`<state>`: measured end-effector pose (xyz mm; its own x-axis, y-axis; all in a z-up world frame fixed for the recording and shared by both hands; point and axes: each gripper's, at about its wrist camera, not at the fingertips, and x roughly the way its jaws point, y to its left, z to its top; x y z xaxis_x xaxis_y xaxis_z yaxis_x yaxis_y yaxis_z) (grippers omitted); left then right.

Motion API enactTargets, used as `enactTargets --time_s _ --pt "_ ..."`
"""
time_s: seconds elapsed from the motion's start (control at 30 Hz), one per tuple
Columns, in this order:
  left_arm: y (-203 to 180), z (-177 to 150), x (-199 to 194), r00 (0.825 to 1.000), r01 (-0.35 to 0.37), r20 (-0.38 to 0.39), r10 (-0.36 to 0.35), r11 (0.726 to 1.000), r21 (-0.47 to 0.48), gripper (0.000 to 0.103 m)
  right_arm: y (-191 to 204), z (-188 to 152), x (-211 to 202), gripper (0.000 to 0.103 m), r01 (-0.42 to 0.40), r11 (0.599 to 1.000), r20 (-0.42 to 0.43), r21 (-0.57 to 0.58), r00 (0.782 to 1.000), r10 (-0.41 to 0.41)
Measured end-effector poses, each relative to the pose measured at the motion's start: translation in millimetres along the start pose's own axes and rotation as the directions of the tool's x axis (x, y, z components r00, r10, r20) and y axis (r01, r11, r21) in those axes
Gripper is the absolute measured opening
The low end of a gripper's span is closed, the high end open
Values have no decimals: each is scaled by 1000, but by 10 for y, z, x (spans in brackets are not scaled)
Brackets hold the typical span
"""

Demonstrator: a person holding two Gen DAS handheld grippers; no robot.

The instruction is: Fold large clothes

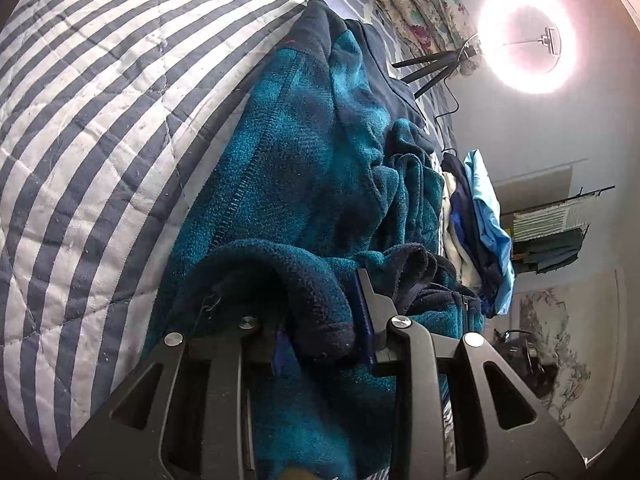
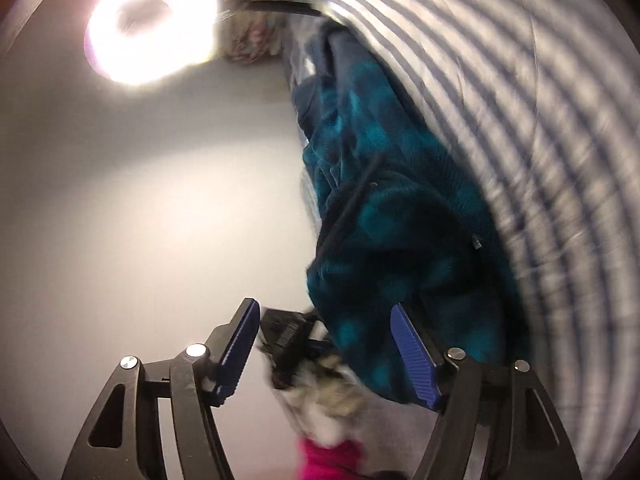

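Note:
A teal and navy fleece jacket (image 1: 304, 152) with a zipper lies crumpled on a blue-and-white striped quilt (image 1: 100, 120). My left gripper (image 1: 320, 312) is shut on a thick rolled hem of the fleece, which fills the gap between its blue pads (image 1: 364, 320). In the blurred right wrist view the same jacket (image 2: 400, 208) lies along the quilt (image 2: 520, 100). My right gripper (image 2: 323, 307) stands wide open with no cloth between its pads (image 2: 416, 360); the fleece lies just behind its right finger.
A bright ring light (image 1: 524, 40) on a tripod stands past the bed edge. A pile of blue, navy and white clothes (image 1: 480, 220) lies beyond the jacket. A blurred black object (image 2: 288, 336) and something pink (image 2: 328, 460) show between the right fingers.

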<state>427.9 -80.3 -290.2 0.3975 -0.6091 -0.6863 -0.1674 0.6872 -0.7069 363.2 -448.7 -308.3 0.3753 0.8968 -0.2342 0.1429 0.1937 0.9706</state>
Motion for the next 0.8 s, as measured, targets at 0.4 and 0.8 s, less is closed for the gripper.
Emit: enactTargets --time_s 0.4,0.8 --pt "-270 43 -481 999 15 31 -15 999 30 45 931 -909 397 44 411 581 177 -703 892 -416" --pt "-460 -80 -883 986 -69 167 29 968 243 72 577 -601 1159 31 539 479 220 -693 791 -571"
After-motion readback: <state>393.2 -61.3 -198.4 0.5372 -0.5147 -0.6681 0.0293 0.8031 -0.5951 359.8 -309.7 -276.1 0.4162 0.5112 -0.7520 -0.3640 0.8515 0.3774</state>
